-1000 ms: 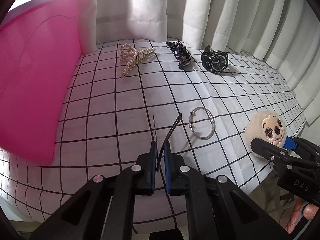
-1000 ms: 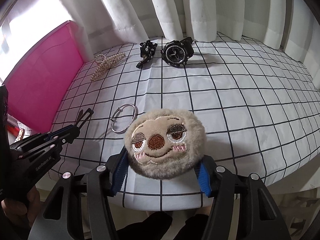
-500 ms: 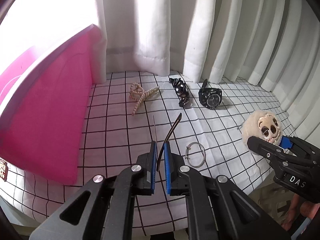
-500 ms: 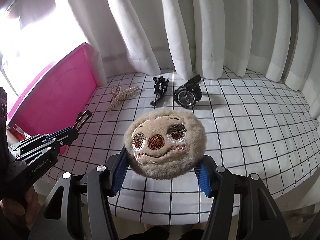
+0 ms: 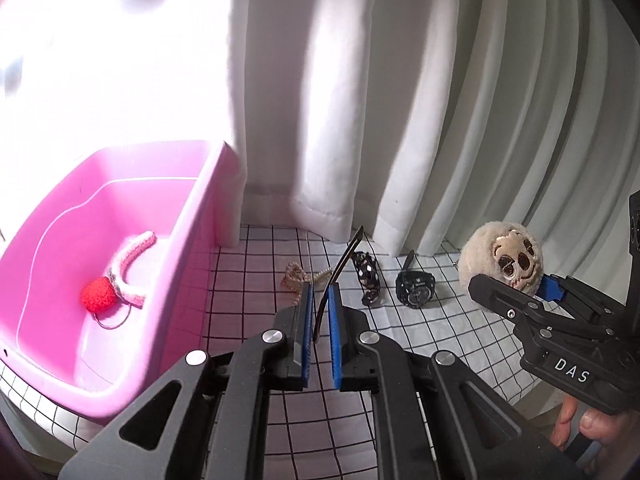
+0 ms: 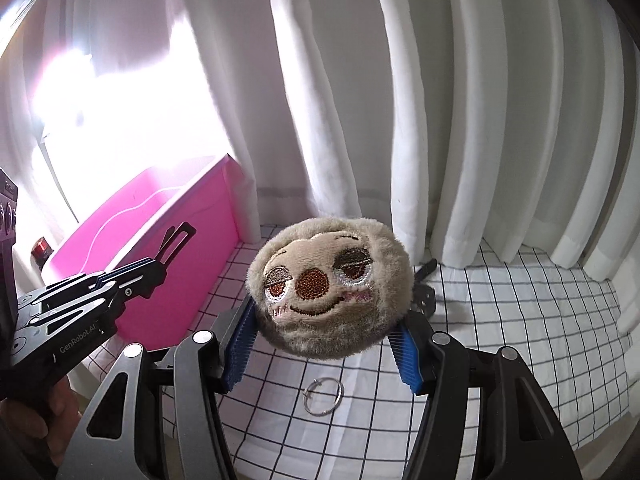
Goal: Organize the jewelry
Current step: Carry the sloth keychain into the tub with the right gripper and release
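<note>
My left gripper is shut on a thin black hair clip and holds it in the air to the right of the pink bin. The clip also shows in the right wrist view. My right gripper is shut on a fluffy beige sloth-face plush charm, raised above the checked cloth; the charm shows at the right of the left wrist view. The bin holds a pink crocheted band with a red ball.
On the checked cloth lie a pearl claw clip, a black hair clip and a black watch, near the white curtain. A silver ring bangle lies below the plush.
Both grippers have risen with their loads and tilted up. The left one has moved toward the pink bin, whose inside now shows.
</note>
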Motion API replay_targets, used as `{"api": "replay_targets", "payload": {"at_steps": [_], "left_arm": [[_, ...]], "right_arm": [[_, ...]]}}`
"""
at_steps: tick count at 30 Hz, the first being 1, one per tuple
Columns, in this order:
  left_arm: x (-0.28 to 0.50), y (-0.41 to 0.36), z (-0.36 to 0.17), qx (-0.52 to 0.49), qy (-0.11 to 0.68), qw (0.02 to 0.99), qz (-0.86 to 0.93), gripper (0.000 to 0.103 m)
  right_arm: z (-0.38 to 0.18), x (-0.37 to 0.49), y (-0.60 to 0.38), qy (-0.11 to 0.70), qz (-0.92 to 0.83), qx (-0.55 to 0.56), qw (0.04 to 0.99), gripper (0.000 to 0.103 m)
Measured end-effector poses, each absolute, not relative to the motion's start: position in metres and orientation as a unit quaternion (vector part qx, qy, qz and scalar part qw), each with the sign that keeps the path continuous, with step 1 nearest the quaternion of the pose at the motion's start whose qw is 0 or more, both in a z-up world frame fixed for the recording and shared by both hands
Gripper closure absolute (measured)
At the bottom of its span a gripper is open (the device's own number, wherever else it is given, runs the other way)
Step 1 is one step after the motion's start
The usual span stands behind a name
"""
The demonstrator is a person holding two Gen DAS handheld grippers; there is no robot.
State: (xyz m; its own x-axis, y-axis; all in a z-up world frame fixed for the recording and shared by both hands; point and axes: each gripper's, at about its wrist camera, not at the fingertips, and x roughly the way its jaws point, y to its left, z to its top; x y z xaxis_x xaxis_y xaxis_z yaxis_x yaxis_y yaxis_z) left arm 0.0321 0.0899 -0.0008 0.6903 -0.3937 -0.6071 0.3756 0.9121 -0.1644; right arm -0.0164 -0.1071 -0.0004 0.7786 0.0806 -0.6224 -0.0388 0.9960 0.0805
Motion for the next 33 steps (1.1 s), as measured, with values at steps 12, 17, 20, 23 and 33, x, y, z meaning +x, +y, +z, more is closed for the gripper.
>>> {"api": "replay_targets", "payload": {"at_steps": [12,17,20,23,33], "left_arm": [[0.040,0.149,0.039,-0.040,0.280,0.951,-0.123,0.095],[0.045,0.177,0.044,-0.051,0.275,0.957,-0.079,0.095],[0.051,0.195,0.046,-0.058,0.271,0.960,-0.050,0.095],[0.055,0.212,0.046,-0.066,0.266,0.961,-0.023,0.095],[0.069,0.254,0.035,-0.082,0.282,0.955,0.043,0.095]], "right_arm": [[0.042,0.026,-0.051,0.283,0.125,-0.004,0.951,0.046],[0.043,0.048,-0.020,0.279,0.166,-0.015,0.946,0.046],[0.046,0.055,0.001,0.277,0.192,-0.024,0.941,0.046],[0.048,0.068,0.021,0.276,0.217,-0.036,0.936,0.046],[0.043,0.102,0.076,0.295,0.276,-0.058,0.913,0.046]]}}
